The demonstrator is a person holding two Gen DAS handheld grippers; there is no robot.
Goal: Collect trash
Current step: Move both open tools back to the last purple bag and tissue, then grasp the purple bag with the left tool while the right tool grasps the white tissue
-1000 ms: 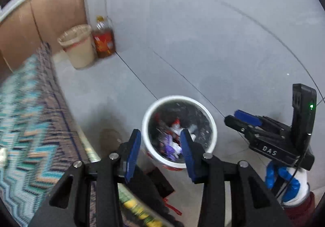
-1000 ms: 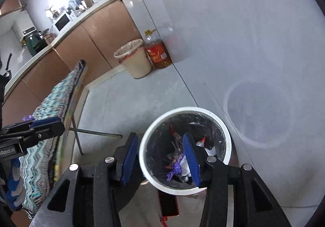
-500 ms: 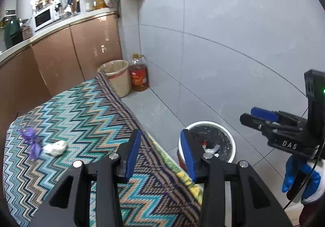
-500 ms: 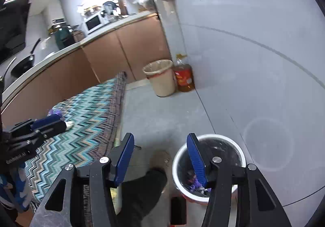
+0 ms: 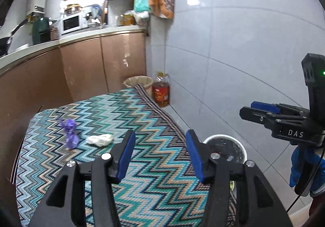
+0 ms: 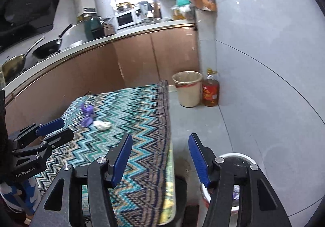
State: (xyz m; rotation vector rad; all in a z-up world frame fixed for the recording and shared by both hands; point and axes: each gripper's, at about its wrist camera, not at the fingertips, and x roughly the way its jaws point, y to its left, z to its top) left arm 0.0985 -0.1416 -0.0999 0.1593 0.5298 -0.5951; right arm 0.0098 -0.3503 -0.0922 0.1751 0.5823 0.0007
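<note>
A purple wrapper [image 5: 70, 132] and a crumpled white tissue [image 5: 99, 140] lie on the zigzag tablecloth [image 5: 154, 182]; both also show in the right wrist view, the wrapper [image 6: 87, 115] and the tissue [image 6: 102, 124]. A white trash bin [image 5: 225, 138] with trash inside stands on the floor beside the table, also in the right wrist view [image 6: 236, 155]. My left gripper [image 5: 160, 153] is open and empty above the table's near right part. My right gripper [image 6: 160, 158] is open and empty above the table edge, left of the bin.
A beige bin [image 6: 187, 90] and an oil bottle [image 6: 210, 91] stand by the tiled wall past the table. Brown kitchen cabinets [image 5: 91, 68] run behind the table. The right gripper [image 5: 270, 116] shows at the right in the left wrist view.
Both grippers have lifted from over the white bin and swung up and left toward the table. The tablecloth, wrapper and tissue have come into view. Both stay open.
</note>
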